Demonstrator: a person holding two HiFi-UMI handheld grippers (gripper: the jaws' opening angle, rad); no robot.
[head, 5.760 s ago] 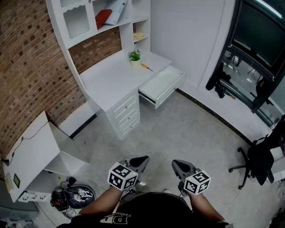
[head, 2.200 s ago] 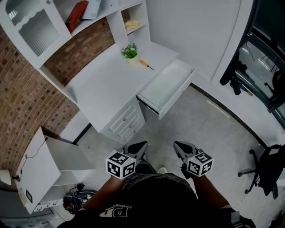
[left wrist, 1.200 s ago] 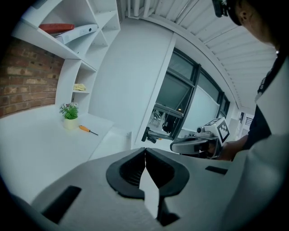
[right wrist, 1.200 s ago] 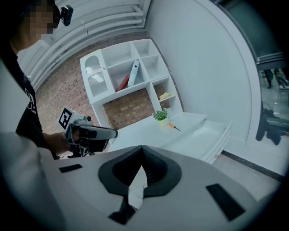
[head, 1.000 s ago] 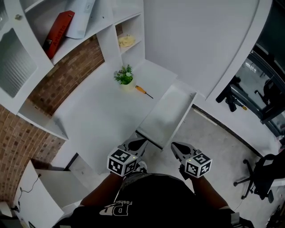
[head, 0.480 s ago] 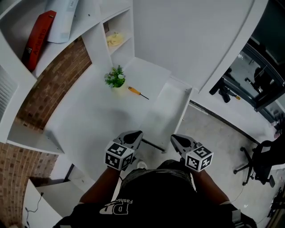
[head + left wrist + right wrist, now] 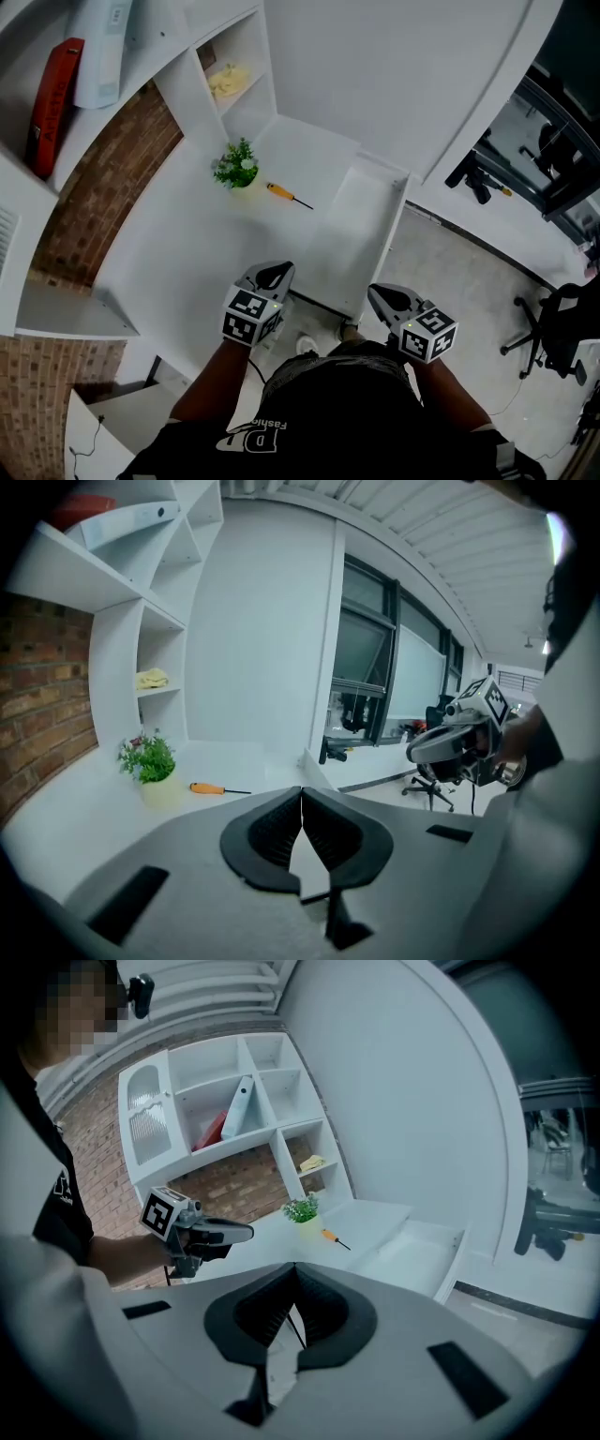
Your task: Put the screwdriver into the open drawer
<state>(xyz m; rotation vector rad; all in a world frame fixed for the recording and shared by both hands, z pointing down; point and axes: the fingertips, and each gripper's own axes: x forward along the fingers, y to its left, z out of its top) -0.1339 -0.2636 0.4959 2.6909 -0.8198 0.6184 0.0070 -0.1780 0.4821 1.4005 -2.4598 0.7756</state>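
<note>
1. White tabletop (image 7: 178,262) is carrying a small potted plant (image 7: 234,167) at its far end.
2. The screwdriver (image 7: 286,195) is lying just right of that plant, outside the open drawer (image 7: 361,234) further right.
3. Left gripper (image 7: 275,274) and right gripper (image 7: 382,298) are hovering at the near edge, both with jaws closed and empty.
4. Reaching looks to be the step in hand; next, one gripper is needing open jaws over the screwdriver's handle.

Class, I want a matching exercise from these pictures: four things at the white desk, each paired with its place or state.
Column one:
1 screwdriver
2 potted plant
3 red folder
4 drawer

Column two:
A standing upright on the desktop
B pulled open
C lying flat on the desktop
D stored high above the desktop

Pairs: 1-C, 2-A, 3-D, 4-B.
</note>
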